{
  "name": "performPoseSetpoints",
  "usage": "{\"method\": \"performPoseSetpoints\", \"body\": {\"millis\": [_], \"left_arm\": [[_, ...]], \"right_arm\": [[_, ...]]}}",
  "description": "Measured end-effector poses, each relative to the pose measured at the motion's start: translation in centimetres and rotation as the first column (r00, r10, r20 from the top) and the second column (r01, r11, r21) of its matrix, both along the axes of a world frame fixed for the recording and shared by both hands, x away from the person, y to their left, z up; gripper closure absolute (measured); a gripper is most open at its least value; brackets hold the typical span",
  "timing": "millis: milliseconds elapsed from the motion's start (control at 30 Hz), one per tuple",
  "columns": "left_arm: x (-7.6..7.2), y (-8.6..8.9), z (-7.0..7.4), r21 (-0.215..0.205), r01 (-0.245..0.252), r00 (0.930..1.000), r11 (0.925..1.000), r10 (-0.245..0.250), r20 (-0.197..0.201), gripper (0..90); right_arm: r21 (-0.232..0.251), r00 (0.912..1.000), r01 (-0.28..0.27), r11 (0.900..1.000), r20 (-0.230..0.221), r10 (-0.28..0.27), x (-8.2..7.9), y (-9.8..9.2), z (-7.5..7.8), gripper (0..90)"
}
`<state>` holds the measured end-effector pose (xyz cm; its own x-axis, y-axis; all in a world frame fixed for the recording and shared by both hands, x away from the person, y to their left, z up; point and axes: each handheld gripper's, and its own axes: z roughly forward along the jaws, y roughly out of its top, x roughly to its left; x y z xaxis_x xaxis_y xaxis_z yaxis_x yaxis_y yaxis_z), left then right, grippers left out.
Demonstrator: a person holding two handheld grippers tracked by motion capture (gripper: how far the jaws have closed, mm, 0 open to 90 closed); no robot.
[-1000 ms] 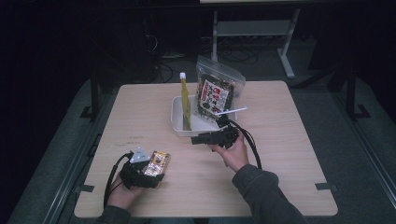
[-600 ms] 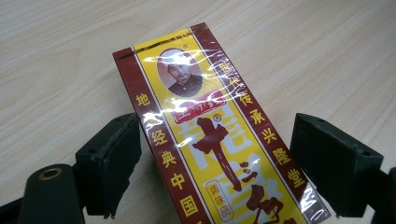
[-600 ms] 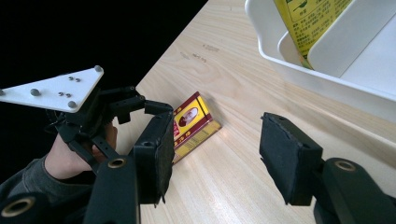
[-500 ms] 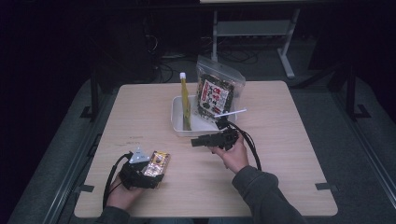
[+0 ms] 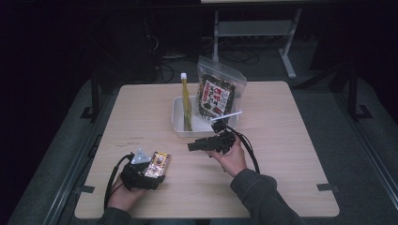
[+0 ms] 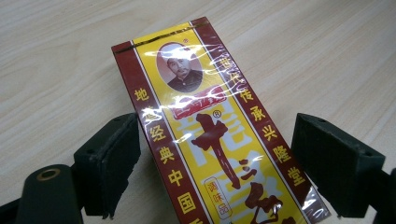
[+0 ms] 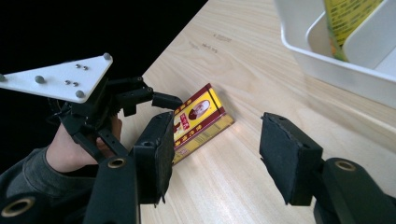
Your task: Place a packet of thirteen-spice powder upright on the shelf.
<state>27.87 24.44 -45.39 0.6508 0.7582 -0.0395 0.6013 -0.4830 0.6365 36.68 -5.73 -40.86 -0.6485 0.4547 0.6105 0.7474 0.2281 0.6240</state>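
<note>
A yellow and dark-red box (image 5: 158, 164) (image 6: 210, 140) with Chinese print lies flat on the wooden table (image 5: 281, 154) near its front left. My left gripper (image 5: 149, 174) (image 6: 217, 158) stands open around it, a jaw on each long side, with a dark gap showing at the left pad (image 6: 114, 161). My right gripper (image 5: 192, 146) (image 7: 215, 154) hovers over the table's middle, open with nothing between its jaws. It points left toward the box (image 7: 198, 121) and the left gripper (image 7: 159, 100).
A white tray (image 5: 177, 123) (image 7: 327, 65) stands behind the right gripper. It holds an upright yellow stick pack (image 5: 186, 101) and a clear bag of dark snacks (image 5: 216, 91). A white straw-like stick (image 5: 226, 115) lies on the tray's front rim.
</note>
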Motion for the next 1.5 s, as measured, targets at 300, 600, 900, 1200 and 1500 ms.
{"method": "performPoseSetpoints", "body": {"millis": [300,600,900,1200,1500], "left_arm": [[0.1,-0.4,-0.1,0.032,-0.005,0.9994,0.9995,0.006,-0.034,28.6],[0.1,-0.5,0.5,0.025,0.012,0.9998,0.9996,-0.011,-0.016,31.8],[-0.5,-1.3,1.5,-0.020,0.063,0.9962,0.9978,-0.061,0.062,31.8],[-1.0,-2.1,2.3,-0.066,0.118,0.9873,0.9908,-0.110,0.114,31.8],[-1.4,-2.8,2.7,-0.080,0.165,0.9771,0.9831,-0.152,0.149,31.8]], "right_arm": [[-0.015,0.9997,-0.024,1.000,-0.002,0.024,0.0,0.9,-0.3,43.8],[-0.031,0.9987,-0.048,0.998,-0.022,0.047,0.1,1.7,-0.9,43.8],[-0.037,0.9932,-0.085,0.996,-0.083,0.082,0.6,2.8,-1.9,46.5],[-0.017,0.9809,-0.107,0.994,-0.165,0.103,1.4,3.5,-3.0,48.4],[0.023,0.9615,-0.140,0.990,-0.236,0.142,1.6,4.0,-3.1,52.7]]}}
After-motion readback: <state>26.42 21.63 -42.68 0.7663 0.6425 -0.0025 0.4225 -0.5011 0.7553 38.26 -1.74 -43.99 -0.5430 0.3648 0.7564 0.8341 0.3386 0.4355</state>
